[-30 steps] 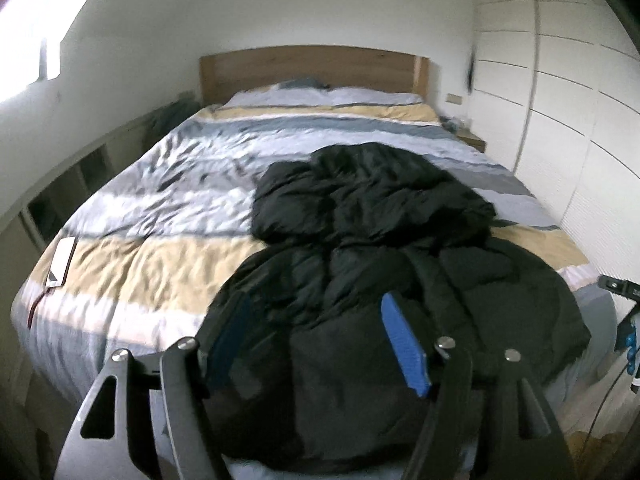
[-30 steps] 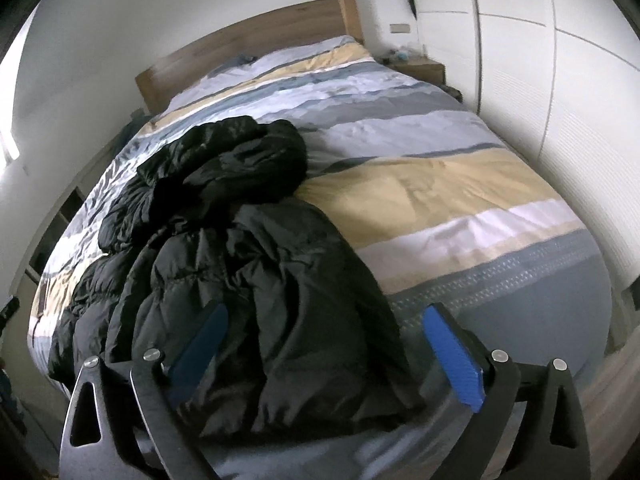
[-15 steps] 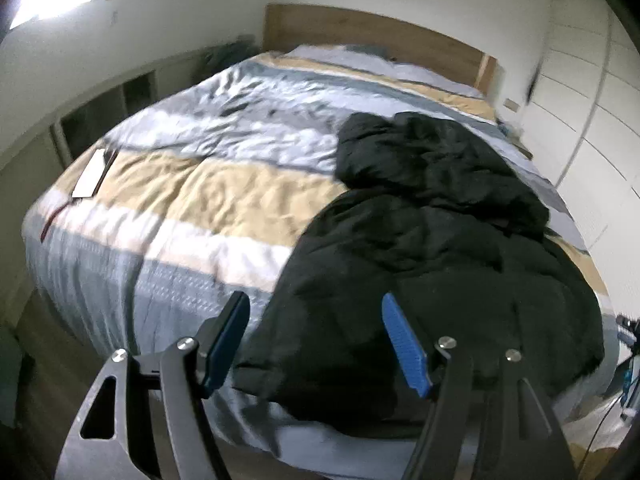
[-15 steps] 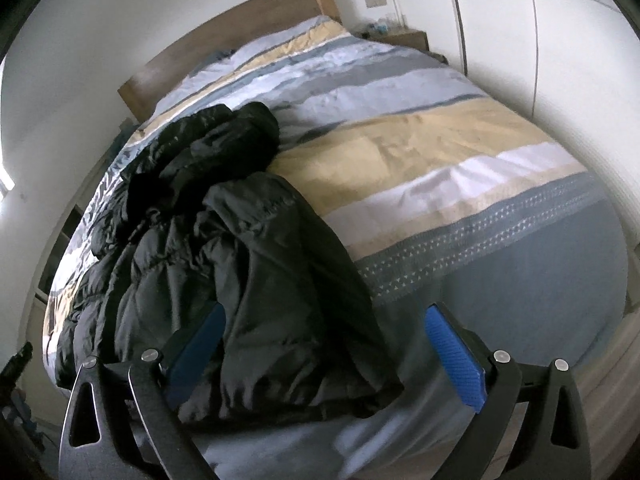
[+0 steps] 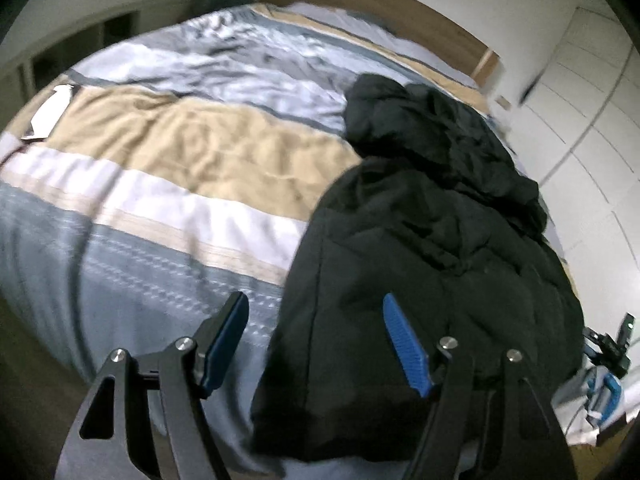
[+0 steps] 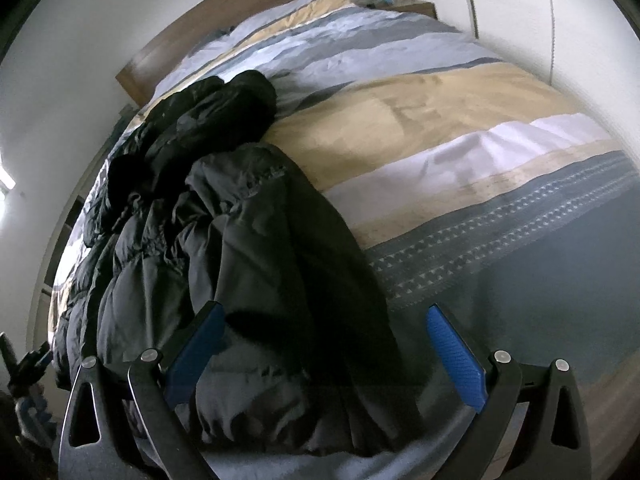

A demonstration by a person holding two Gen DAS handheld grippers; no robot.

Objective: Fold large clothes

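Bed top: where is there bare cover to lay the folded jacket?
Free: the striped bedspread between the black jacket and the wardrobe-side edge, and the stretch between jacket and white flat object near the far edge. Crowded: the middle strip, hem to headboard.

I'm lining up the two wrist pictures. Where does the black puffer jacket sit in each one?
Left wrist: black puffer jacket fills centre to lower right.
Right wrist: the jacket fills left to lower centre.
Shared landmark: the wooden headboard, top of both.
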